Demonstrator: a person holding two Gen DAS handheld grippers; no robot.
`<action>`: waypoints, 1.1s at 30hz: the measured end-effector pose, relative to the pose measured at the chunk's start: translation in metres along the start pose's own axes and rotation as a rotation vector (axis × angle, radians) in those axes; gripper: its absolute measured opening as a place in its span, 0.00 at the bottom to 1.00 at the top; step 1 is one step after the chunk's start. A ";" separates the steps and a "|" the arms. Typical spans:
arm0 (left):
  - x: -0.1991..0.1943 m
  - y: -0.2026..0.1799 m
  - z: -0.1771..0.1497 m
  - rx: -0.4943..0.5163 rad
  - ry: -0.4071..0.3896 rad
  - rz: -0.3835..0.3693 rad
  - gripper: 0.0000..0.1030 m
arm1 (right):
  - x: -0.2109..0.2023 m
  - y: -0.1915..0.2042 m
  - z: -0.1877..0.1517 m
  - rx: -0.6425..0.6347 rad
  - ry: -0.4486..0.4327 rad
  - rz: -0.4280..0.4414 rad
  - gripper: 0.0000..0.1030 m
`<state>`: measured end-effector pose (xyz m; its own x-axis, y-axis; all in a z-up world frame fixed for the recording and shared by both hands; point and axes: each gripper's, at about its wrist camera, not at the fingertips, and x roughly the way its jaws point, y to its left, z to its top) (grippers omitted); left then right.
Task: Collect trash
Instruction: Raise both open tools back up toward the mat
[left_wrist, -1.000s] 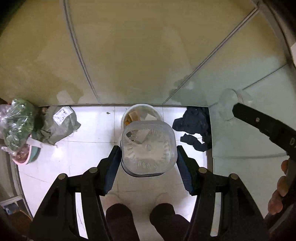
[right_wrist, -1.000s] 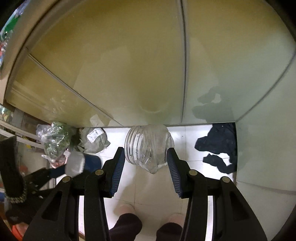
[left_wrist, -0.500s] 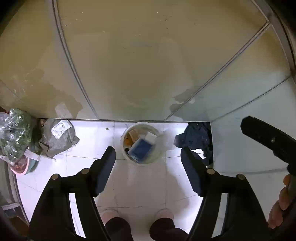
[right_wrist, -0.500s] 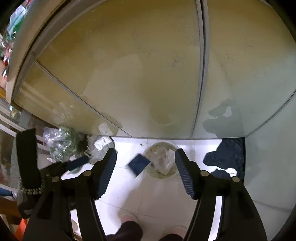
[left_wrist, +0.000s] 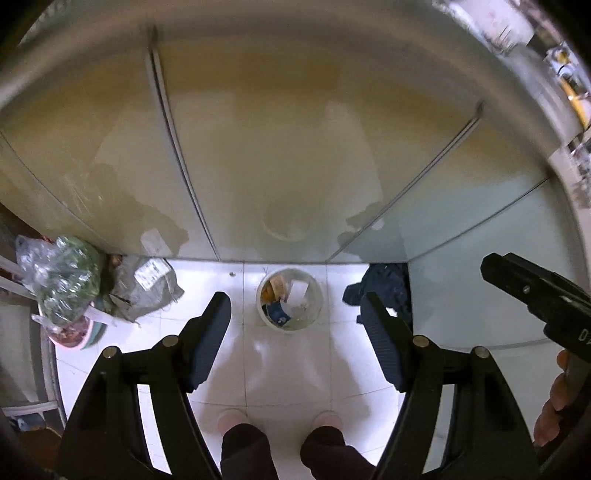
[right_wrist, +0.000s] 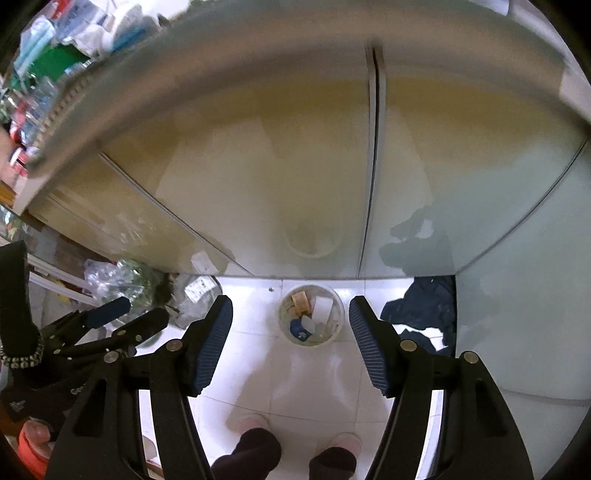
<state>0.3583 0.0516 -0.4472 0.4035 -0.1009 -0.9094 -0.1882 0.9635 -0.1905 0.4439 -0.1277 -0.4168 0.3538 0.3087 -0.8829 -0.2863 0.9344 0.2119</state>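
White bin (left_wrist: 290, 302) holds trash; left gripper (left_wrist: 295, 339) and right gripper (right_wrist: 290, 341) jaws gape, released; no writing legible.

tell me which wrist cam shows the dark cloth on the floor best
The right wrist view: the dark cloth lies almost whole to the right of the trash bin, only its lower edge behind a finger. In the left wrist view the same cloth is partly hidden behind the left gripper finger.
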 end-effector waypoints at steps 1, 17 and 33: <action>-0.019 -0.002 0.006 0.003 -0.016 0.000 0.70 | -0.014 0.005 0.004 0.000 -0.011 0.001 0.60; -0.258 0.010 0.072 0.078 -0.326 -0.046 0.70 | -0.199 0.090 0.051 0.012 -0.273 -0.029 0.60; -0.319 0.014 0.117 0.187 -0.467 -0.048 0.70 | -0.263 0.102 0.072 0.085 -0.477 -0.100 0.60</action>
<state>0.3321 0.1261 -0.1163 0.7734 -0.0656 -0.6305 -0.0131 0.9928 -0.1193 0.3864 -0.1010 -0.1330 0.7497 0.2454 -0.6146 -0.1637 0.9686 0.1871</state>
